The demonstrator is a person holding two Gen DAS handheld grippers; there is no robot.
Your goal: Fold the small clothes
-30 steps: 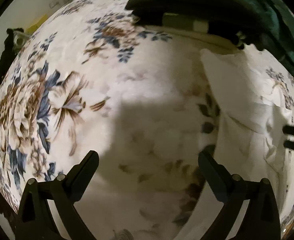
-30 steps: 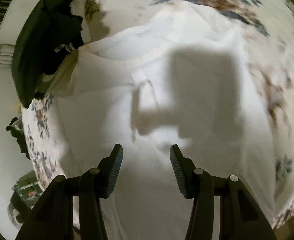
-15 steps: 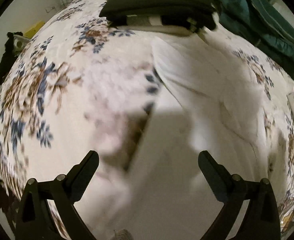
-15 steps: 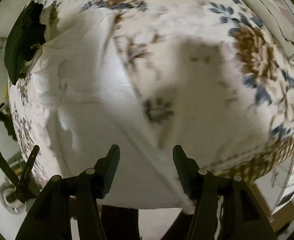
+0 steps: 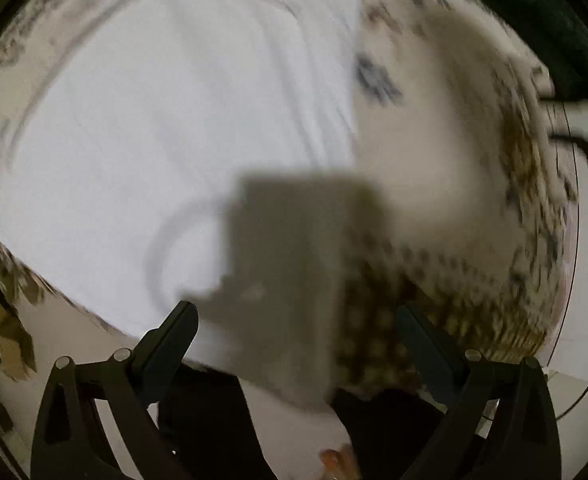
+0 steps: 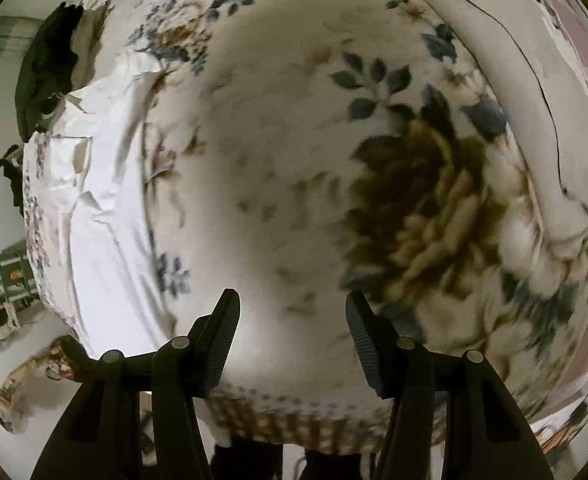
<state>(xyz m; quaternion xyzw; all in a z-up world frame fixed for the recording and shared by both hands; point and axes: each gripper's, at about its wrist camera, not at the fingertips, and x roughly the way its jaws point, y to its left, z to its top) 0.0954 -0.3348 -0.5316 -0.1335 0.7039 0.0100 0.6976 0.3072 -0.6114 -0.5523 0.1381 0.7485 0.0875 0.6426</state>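
Note:
A white garment [image 5: 141, 128] lies spread flat on a floral bedspread [image 5: 446, 152]; the left wrist view is blurred by motion. My left gripper [image 5: 298, 320] is open and empty, held above the garment's near edge at the bed's edge. In the right wrist view the same white garment [image 6: 93, 200] lies wrinkled at the far left. My right gripper [image 6: 291, 308] is open and empty, over the bare floral bedspread [image 6: 294, 140] to the right of the garment.
A pile of dark clothes [image 6: 47, 64] lies at the bed's far left end beyond the garment. A pillow [image 6: 526, 92] lies at the upper right. The floor [image 6: 13, 344] and some clutter show past the bed's near edge.
Both grippers have swung to the right. The garment now fills the left of the left view, and has slid to the far left of the right view. Both stay open.

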